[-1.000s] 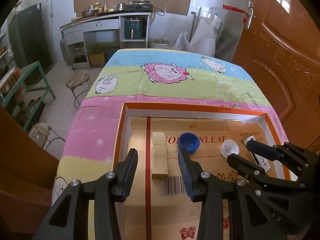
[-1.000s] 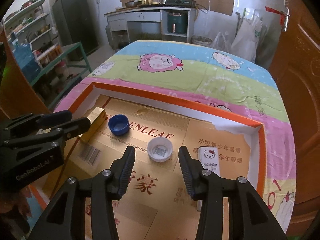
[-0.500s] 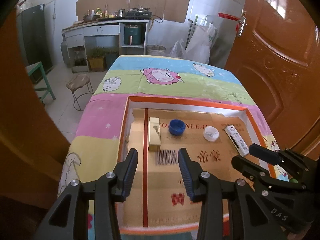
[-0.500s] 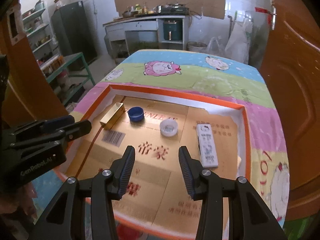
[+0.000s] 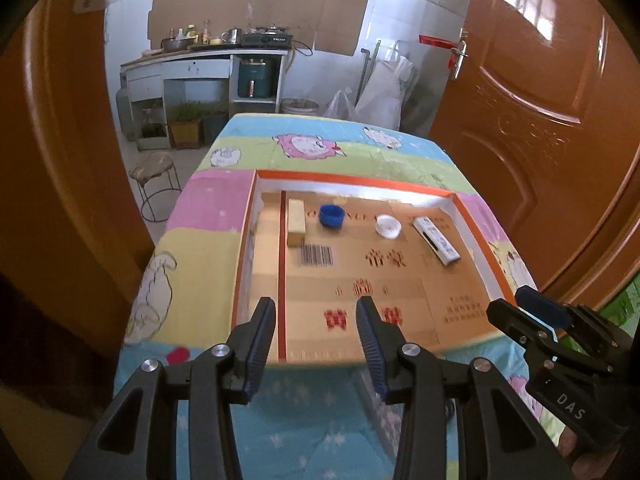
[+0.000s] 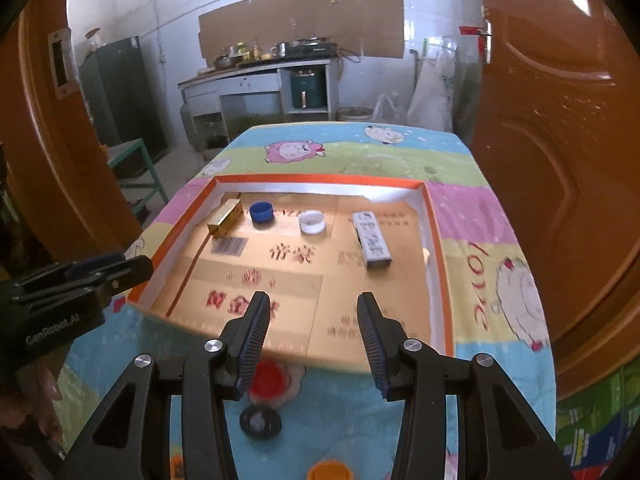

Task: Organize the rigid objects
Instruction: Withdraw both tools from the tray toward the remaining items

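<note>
A shallow cardboard tray (image 5: 248, 224) (image 6: 434, 236) with an orange rim lies on the table. In a row at its far side lie a gold box (image 5: 296, 222) (image 6: 225, 218), a blue cap (image 5: 331, 215) (image 6: 261, 213), a white cap (image 5: 388, 226) (image 6: 311, 221) and a white patterned box (image 5: 436, 240) (image 6: 371, 240). My left gripper (image 5: 316, 332) is open and empty above the tray's near edge. My right gripper (image 6: 313, 332) is open and empty, also near the tray's near edge. A red cap (image 6: 269, 380), a black cap (image 6: 260, 422) and an orange cap (image 6: 328, 472) lie on the cloth in front of the tray.
The table (image 5: 200, 248) has a pastel cartoon-sheep cloth. Brown doors stand at the right (image 5: 540, 120) and left (image 5: 60, 160). A stool (image 5: 154, 168) stands left of the table. A kitchen counter (image 5: 208, 64) is at the far wall.
Both grippers have pulled back toward me and away from the tray's objects. The caps in front of the tray have come into the right wrist view. Both grippers stay open.
</note>
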The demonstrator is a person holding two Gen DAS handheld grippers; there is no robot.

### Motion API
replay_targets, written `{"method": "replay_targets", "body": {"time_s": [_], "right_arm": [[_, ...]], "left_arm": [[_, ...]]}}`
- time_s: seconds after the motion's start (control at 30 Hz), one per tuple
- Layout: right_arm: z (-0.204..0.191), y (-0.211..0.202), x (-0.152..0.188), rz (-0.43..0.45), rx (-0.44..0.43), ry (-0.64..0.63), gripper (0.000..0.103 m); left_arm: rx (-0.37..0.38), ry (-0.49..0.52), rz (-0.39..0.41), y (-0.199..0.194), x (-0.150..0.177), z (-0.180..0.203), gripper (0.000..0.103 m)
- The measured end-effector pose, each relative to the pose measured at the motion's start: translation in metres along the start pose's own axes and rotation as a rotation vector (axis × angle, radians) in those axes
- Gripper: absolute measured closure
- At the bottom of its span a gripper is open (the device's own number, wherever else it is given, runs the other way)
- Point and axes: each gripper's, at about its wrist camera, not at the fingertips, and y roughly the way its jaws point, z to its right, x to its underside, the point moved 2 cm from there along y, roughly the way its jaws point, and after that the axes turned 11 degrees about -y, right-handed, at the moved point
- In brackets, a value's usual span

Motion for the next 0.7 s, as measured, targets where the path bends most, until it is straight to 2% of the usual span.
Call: {"method": "replay_targets", "body": {"time_s": [0.7], "right_arm": [[-0.014,-0.056,0.075,0.004,0.031,0.049,0.056]], "left_arm": [[0.036,0.028,-0.001,-0.038,0.071,-0.004,0.061]]}}
